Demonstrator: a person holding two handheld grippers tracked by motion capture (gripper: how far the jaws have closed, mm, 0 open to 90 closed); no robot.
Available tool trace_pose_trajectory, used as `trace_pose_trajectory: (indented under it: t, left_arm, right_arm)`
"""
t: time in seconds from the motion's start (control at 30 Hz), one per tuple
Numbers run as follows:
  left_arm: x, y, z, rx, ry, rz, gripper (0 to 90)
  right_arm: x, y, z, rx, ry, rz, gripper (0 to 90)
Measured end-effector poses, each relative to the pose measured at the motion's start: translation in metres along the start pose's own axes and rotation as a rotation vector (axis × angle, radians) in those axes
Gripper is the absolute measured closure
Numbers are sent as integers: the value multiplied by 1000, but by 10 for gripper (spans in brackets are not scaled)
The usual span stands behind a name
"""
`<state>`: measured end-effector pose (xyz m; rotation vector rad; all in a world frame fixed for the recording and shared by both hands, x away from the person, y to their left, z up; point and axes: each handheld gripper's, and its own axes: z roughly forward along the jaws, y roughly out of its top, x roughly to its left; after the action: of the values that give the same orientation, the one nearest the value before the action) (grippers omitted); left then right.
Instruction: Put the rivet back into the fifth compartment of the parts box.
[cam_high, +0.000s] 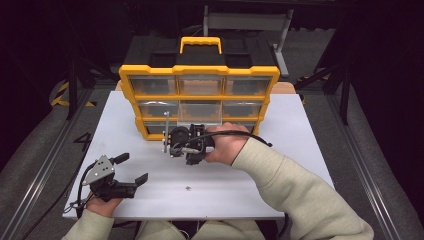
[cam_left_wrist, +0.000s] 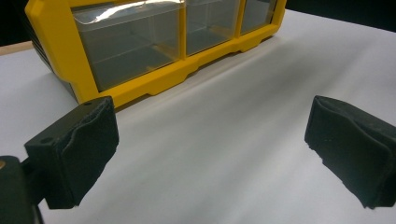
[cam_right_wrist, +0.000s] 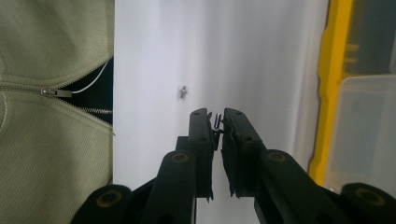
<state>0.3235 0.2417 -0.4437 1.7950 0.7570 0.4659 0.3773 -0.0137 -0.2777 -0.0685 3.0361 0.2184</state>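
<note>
Right gripper view: right gripper (cam_right_wrist: 217, 122) pinches a small metal clip (cam_right_wrist: 217, 122); left gripper (cam_left_wrist: 210, 154) gapes wide, holding nothing; yellow drawer organizer (cam_high: 199, 100) at twelve o'clock, its clear drawers look bare.

light: bright table (cam_high: 300, 150), dark surround | glare: drawer fronts | blur: near jaws

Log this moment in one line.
right gripper: shut on small metal clip | left gripper: open, idle | second clip: on table

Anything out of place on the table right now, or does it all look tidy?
One stray: a small dark part lies loose on the bare white table, in front of the yellow drawer cabinet. The right gripper pinches a similar tiny clip; the left gripper is open, holding nothing.
</note>
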Motion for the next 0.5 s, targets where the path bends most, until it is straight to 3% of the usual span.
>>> trace_pose_trajectory:
  t: [0.5]
  left_arm:
    - [1,0,0,-1,5,5,36]
  right_arm:
    - [-22,-6,-40,-43,-38,56,819]
